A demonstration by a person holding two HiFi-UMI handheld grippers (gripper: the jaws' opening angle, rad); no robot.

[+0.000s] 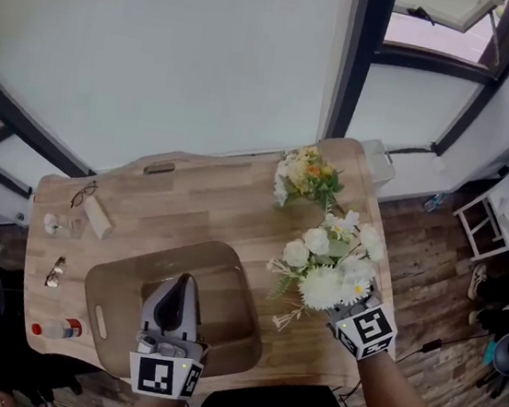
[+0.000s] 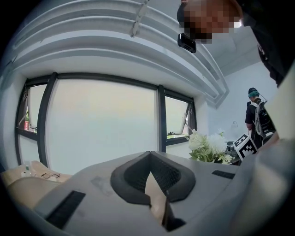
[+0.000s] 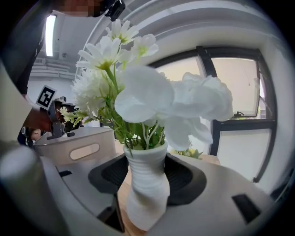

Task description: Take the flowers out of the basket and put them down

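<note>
1. Broad windows (image 1: 163,46) stand behind the wooden table (image 1: 191,190), which fills the middle of your head view.
2. At the table's left end lie glasses (image 1: 83,193) and a red-capped bottle (image 1: 57,328), well clear of the work.
3. The brown basket (image 1: 99,289) sits at the near middle. Your left claw (image 1: 184,284) hangs over its hollow, its jaws pressed together at the tips. Only a tan sliver shows through lower down, and nothing seems pinched.
4. A yellow-and-white bouquet (image 1: 306,179) lies on the table's far right part, out of the basket.
5. Your right claw (image 3: 146,177) is clamped on the white vase (image 3: 145,193), a jaw on either side of its waist. The white flowers (image 1: 326,263) are out of the basket and just to its right, over the table's near right corner. Whether the vase's foot touches the wood cannot be told.
6. The vase's long axis runs from the claw up and away, with the blooms leaning toward the far bouquet. Putting it down looks like the right hand's job alone. The bare wood lies straight beneath the vase's foot, between the basket and the table's right edge, so bring the vase upright before you let go.
</note>
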